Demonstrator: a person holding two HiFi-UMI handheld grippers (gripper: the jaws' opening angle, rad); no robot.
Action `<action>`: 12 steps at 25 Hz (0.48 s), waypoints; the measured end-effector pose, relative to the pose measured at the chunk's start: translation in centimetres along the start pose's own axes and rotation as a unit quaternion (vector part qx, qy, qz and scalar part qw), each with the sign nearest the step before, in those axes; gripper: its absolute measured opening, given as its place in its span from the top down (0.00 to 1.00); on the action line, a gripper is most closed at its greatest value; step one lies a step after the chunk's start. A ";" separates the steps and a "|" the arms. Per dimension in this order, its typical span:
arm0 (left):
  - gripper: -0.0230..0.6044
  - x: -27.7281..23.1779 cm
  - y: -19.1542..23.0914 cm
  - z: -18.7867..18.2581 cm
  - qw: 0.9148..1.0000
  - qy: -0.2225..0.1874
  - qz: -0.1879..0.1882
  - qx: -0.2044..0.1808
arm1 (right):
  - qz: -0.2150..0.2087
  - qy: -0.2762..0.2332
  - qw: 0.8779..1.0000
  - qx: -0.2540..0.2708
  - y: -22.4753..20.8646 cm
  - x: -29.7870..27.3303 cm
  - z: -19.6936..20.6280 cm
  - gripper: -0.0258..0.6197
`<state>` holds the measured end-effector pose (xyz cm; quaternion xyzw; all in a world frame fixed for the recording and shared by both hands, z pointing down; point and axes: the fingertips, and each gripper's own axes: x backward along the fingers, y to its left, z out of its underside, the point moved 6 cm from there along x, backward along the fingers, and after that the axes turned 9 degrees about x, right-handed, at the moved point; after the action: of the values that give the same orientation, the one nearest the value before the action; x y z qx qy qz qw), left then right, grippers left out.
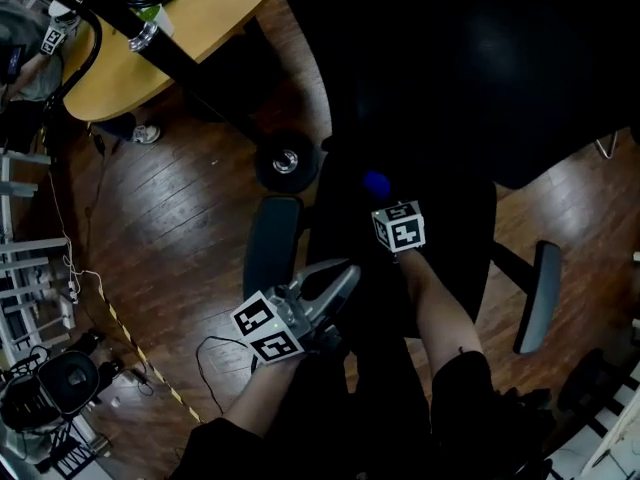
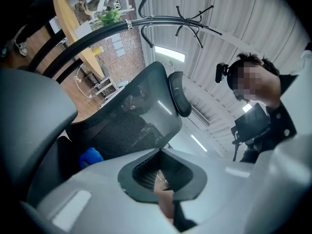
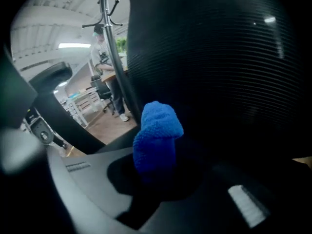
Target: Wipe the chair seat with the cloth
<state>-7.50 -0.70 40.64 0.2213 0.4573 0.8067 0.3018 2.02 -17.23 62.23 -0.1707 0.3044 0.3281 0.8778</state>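
The black office chair's seat [image 1: 462, 230] lies right under me, very dark. My right gripper [image 1: 380, 196], with its marker cube, hovers over the seat's back part, shut on a blue cloth [image 1: 376, 182]. In the right gripper view the cloth [image 3: 156, 130] sticks up from the right gripper [image 3: 152, 175], with the mesh backrest [image 3: 219, 67] just behind it. My left gripper [image 1: 345, 276] is at the seat's front left, beside the left armrest [image 1: 271, 243]; its jaws are together with nothing in them. The left gripper [image 2: 161, 180] looks toward the backrest [image 2: 136, 116] and the cloth [image 2: 90, 157].
The chair's right armrest [image 1: 537, 296] stands out at the right, and a caster wheel [image 1: 287, 160] shows behind the left armrest. A wooden table [image 1: 195, 18] and a coat stand [image 1: 95, 43] are at the upper left on plank floor. Shelving [image 1: 25, 268] and cables line the left edge.
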 end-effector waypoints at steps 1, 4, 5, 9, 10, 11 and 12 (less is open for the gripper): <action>0.98 0.1 0.0 -0.1 1.000 -0.003 0.000 0.002 | -0.019 -0.002 1.000 0.002 1.7 -1.3 -0.7 0.90; 0.98 0.6 0.3 -0.4 1.000 -0.013 0.000 0.006 | -0.052 0.000 0.999 0.007 5.9 -4.3 -1.5 0.90; 0.98 0.8 0.5 -0.5 1.000 -0.015 0.001 0.007 | -0.051 -0.001 0.999 0.012 6.6 -4.8 -1.4 0.90; 0.98 1.5 1.1 -1.0 1.000 -0.018 -0.003 0.006 | -0.053 -0.010 0.998 0.025 6.7 -5.0 -0.7 0.90; 0.98 1.5 1.2 -1.0 1.000 -0.018 -0.005 0.005 | -0.053 -0.008 0.998 0.027 6.3 -4.8 -0.4 0.90; 0.98 1.5 1.2 -1.1 1.000 -0.018 -0.006 0.005 | -0.051 -0.006 0.998 0.027 5.8 -4.4 -0.1 0.90; 0.98 1.4 1.2 -1.1 1.000 -0.018 -0.005 0.005 | -0.046 -0.006 0.999 0.020 5.2 -3.9 0.2 0.90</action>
<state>-9.53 -0.93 41.28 0.2345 0.4573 0.7987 0.3131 -3.78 -15.19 64.40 -0.1654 0.2974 0.2825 0.8969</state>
